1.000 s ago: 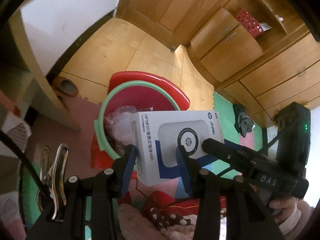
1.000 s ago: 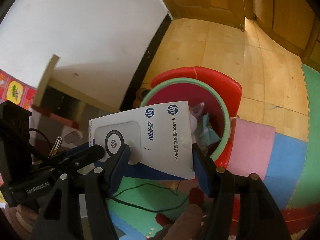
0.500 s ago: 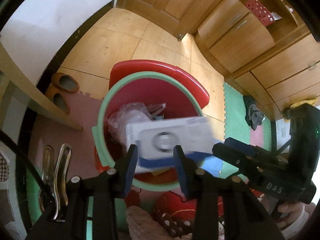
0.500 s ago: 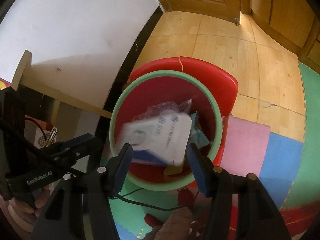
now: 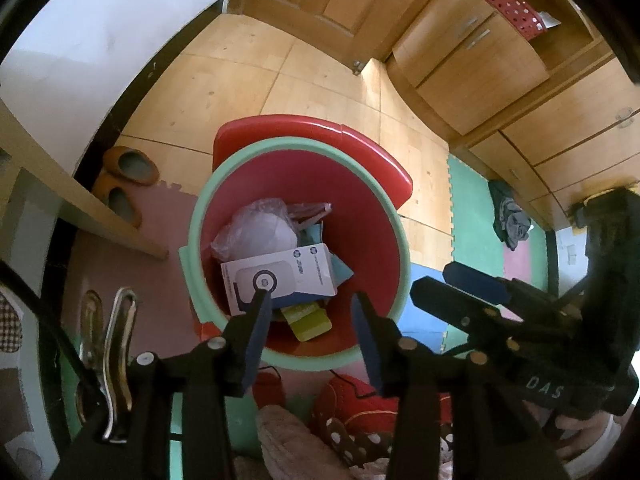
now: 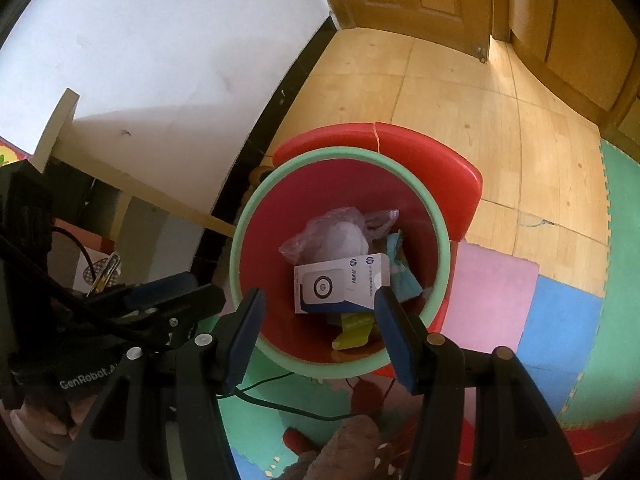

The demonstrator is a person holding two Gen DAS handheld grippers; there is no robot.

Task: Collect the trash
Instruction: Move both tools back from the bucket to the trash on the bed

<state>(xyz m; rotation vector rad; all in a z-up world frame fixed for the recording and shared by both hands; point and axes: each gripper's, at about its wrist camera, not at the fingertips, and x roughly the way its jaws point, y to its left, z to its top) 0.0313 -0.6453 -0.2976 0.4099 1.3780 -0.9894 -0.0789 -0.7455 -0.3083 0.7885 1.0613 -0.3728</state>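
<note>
While both grippers hang over it, the round red plastic bin with a mint-green rim (image 5: pixel 396 216) stands on the foam floor mats. Inside it lies the white rectangular cardboard box with a blue edge (image 5: pixel 280 280), flat on a crumpled clear plastic bag (image 5: pixel 256 232) and a yellow-green packet (image 5: pixel 312 322). Left gripper (image 5: pixel 308 312): jaws opening, nothing between them. Right gripper (image 6: pixel 320 312): jaws apart, empty.

Bystanders on the floor and along the wall

A pair of brown slippers (image 5: pixel 127 182) is seen beside a beige board (image 5: pixel 80 196); dark clothing (image 5: pixel 511 222) is crumpled on green foam mats (image 5: pixel 468 208), near wooden cabinets (image 5: pixel 472 60) where a red perforated basket (image 5: pixel 514 10) is shelved.
</note>
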